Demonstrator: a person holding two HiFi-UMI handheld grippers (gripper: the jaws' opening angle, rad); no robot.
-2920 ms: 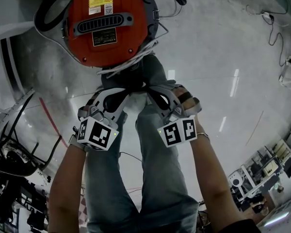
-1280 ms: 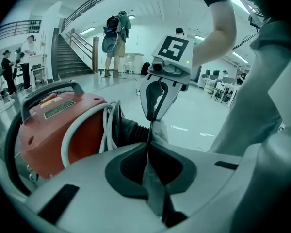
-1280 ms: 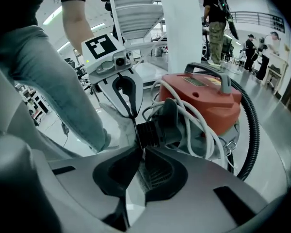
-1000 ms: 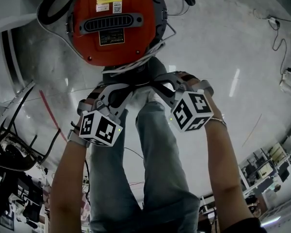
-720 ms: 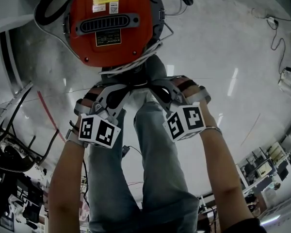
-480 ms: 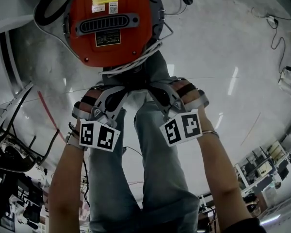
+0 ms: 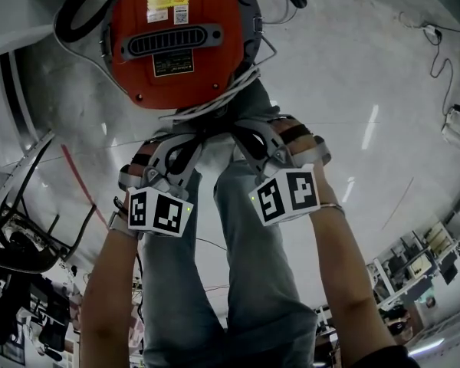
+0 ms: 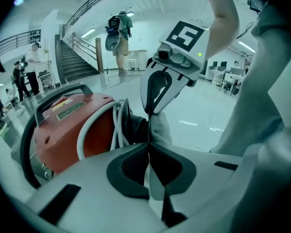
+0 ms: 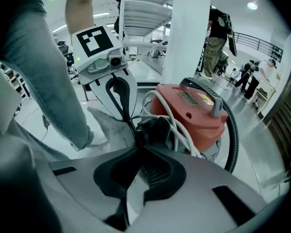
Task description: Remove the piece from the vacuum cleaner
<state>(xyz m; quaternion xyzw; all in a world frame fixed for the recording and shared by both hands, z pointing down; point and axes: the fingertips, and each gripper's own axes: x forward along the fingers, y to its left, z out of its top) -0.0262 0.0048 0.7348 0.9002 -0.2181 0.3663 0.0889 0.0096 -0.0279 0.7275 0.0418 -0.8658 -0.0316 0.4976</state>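
Note:
A red vacuum cleaner (image 7: 176, 44) stands on the floor at the top of the head view, with a white cable (image 7: 215, 102) wound round its near side. A black piece (image 8: 135, 129) sits at that side, under the cable (image 9: 177, 123). My left gripper (image 7: 202, 135) and right gripper (image 7: 228, 133) point at it from below, tips almost touching each other. In the left gripper view my jaws (image 8: 148, 142) are closed tip to tip just short of the black piece, facing the right gripper (image 8: 149, 111). The right gripper view shows the same: closed jaws (image 9: 138, 142) beside the black piece (image 9: 155, 127).
The person's jeans legs (image 7: 245, 244) run between the arms toward the vacuum. A black ribbed hose (image 9: 233, 130) loops round the vacuum (image 9: 199, 110). A dark metal cart frame (image 7: 15, 228) stands at left, floor cables (image 7: 437, 44) at upper right. Stairs (image 8: 72, 62) and people are far behind.
A second ago the right gripper was lifted and twisted, its marker cube turned upward; it has since dropped back level with the left. Both tips stay at the vacuum's near side.

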